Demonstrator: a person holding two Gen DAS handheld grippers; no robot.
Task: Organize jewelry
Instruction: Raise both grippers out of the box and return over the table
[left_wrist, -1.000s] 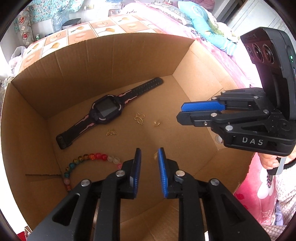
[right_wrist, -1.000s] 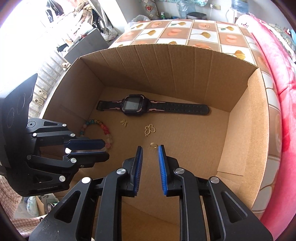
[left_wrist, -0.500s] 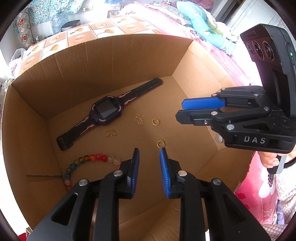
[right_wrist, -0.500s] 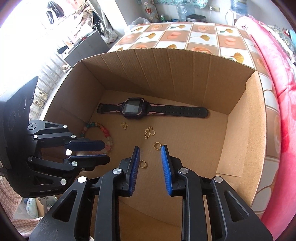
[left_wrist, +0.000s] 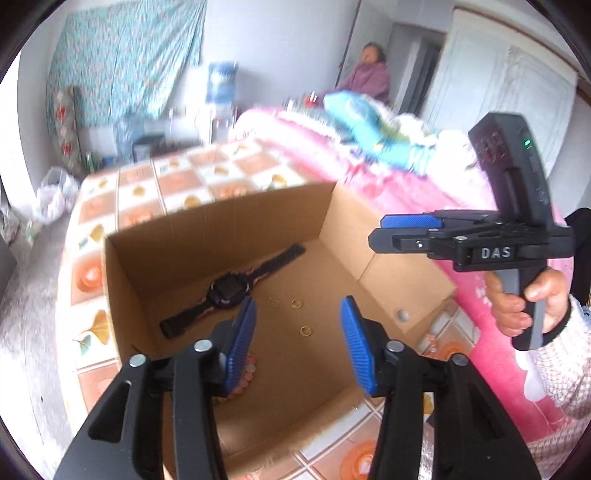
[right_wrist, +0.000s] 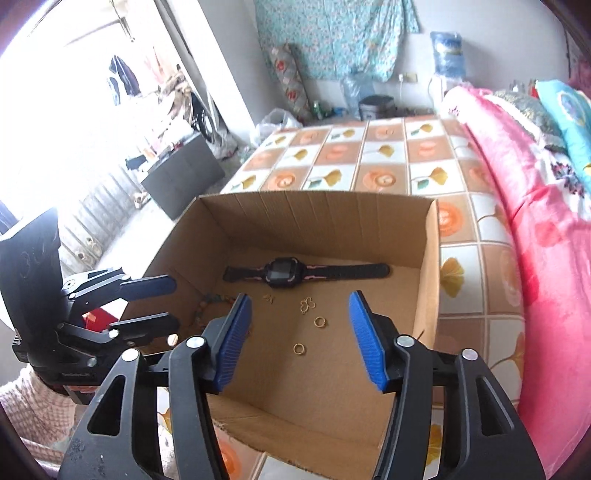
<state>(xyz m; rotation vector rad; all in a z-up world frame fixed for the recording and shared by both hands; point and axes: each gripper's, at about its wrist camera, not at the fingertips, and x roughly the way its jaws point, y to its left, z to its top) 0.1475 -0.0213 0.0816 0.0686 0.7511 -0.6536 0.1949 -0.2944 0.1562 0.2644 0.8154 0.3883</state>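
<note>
I am holding my left tool and my right tool above the cardboard box, both with jaws spreading apart and nothing between the pads. Inside the box, a black watch is lying along the far wall. Two gold rings are sitting on the box floor nearer me, a gold clover charm between them and the watch. A bead bracelet is curling by the box's left wall. The box is resting on a bed.
</note>
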